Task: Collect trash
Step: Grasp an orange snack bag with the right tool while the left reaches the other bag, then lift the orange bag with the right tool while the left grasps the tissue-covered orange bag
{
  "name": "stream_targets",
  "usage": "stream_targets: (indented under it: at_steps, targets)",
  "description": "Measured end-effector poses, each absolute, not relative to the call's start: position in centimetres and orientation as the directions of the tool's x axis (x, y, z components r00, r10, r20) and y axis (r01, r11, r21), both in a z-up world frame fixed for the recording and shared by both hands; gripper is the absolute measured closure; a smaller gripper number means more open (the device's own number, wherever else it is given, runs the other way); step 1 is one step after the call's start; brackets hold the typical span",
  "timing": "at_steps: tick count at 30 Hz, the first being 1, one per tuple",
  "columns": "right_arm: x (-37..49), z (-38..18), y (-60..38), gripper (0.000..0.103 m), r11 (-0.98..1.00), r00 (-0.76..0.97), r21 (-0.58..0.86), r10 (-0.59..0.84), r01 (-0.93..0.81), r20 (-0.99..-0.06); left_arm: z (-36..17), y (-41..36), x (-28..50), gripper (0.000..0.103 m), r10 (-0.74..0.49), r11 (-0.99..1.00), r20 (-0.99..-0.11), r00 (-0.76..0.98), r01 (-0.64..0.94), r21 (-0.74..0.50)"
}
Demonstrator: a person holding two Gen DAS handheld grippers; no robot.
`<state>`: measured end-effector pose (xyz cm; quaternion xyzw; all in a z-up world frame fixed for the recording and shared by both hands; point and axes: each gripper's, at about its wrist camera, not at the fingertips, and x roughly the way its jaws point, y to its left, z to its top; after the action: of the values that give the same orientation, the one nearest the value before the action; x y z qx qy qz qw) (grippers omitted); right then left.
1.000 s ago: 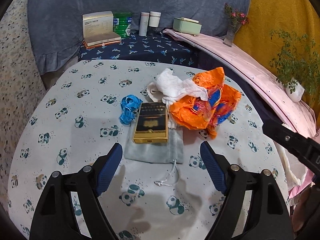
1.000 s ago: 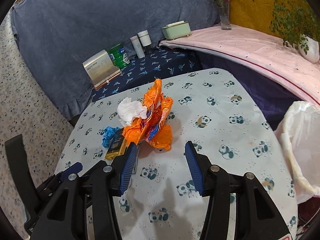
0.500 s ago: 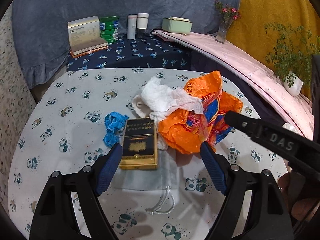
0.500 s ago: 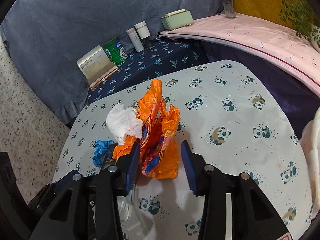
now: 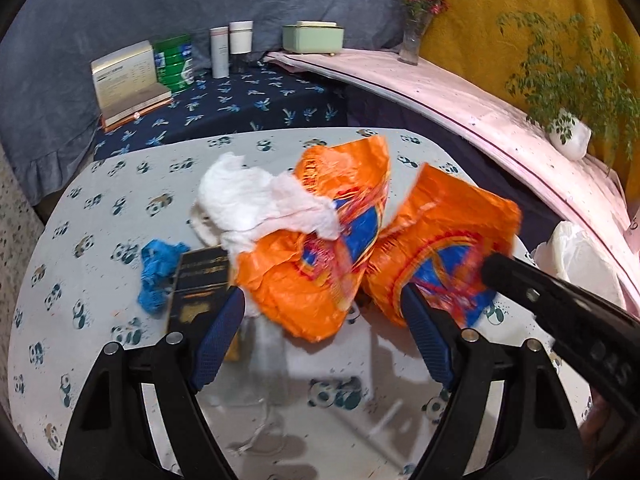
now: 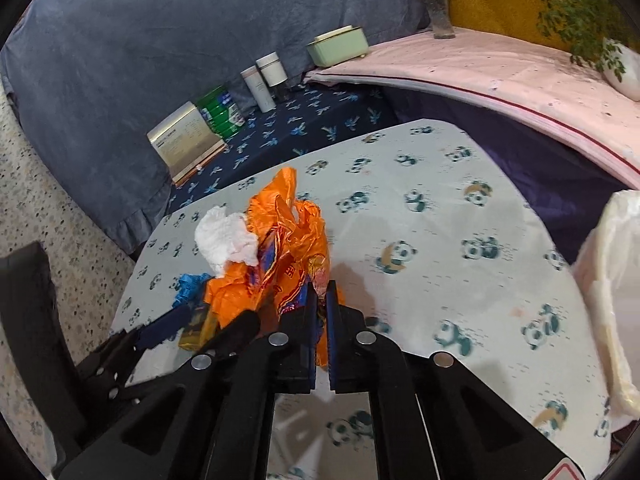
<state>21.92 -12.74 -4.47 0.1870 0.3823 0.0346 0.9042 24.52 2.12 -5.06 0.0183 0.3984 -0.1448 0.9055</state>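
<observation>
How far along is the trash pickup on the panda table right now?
Just started: nothing visibly binned yet. In hand: the right hand-held gripper has just closed on the orange wrapper; the left hand-held gripper is open, not gripping anything. Left on the table: white tissue, blue scrap, dark box. The white bag waits at the table's edge.

Left gripper [image 5: 322, 316]: two matte black moulded arms, each pierced by a triangular cut-out, carrying slim blue fingers [image 5: 218, 340] with a fine cross-hatched grip texture and round silver screw heads at the pivot points. Right gripper [image 6: 321, 312]: same build, with black arms, blue-faced fingers [image 6: 310, 320], four silver screw heads across the linkage, and the corner of a red-and-white label at the lower right of its body. In the left wrist view its black outer arm bears raised lettering, too blurred to read.
</observation>
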Motion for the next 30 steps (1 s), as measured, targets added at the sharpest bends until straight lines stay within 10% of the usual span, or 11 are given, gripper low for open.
stream_targets:
  at_steps: [7,15,30]
  targets:
    - [20.4,-5.0,-15.5,0.098,0.914,0.709,0.382,0.179,0.137,-0.682,-6.8,-0.5,26.0,0.028,-0.172,0.959,-0.754,0.634,0.281,0.018]
    - [19.2,-4.8,-17.2,0.099,0.903,0.721,0.397,0.164,0.165,-0.673,-7.5,0.4,26.6,0.100,-0.202,0.965,-0.801,0.563,0.255,-0.064]
    - [15.3,-2.9,-19.6,0.098,0.895,0.747,0.401,0.131,0.193,-0.651,-4.8,-1.5,20.3,0.098,-0.291,0.943,-0.769,0.570,0.307,-0.129]
